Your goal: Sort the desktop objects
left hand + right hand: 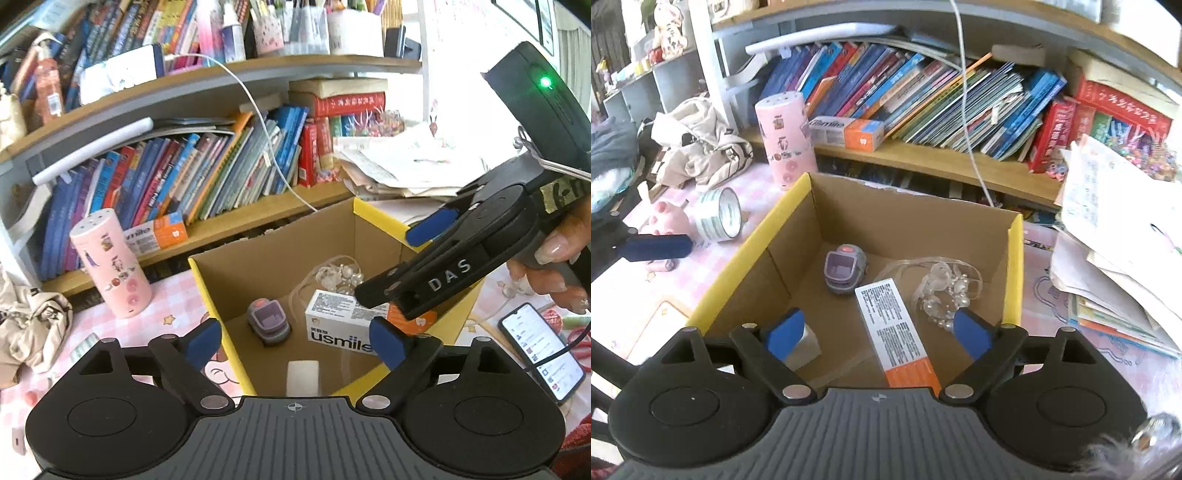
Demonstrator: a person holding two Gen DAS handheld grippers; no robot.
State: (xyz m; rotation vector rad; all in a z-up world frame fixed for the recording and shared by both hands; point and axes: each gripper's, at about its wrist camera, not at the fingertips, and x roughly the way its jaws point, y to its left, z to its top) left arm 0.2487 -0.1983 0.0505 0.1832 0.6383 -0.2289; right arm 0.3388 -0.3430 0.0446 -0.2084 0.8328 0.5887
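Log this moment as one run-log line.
left gripper: open, empty | right gripper: open, empty, over box | cardboard box: holds toothpaste box, purple watch, bead bracelet | tape roll: outside, on table

One cardboard box (798, 206) sat on the desk. Inside: one purple watch (844, 267), one usmile carton (895, 328), one bead bracelet (942, 291), one white block (302, 377). Outside: a second usmile carton (846, 132), one tape roll (718, 215), one pink canister (785, 142), one phone (541, 350).
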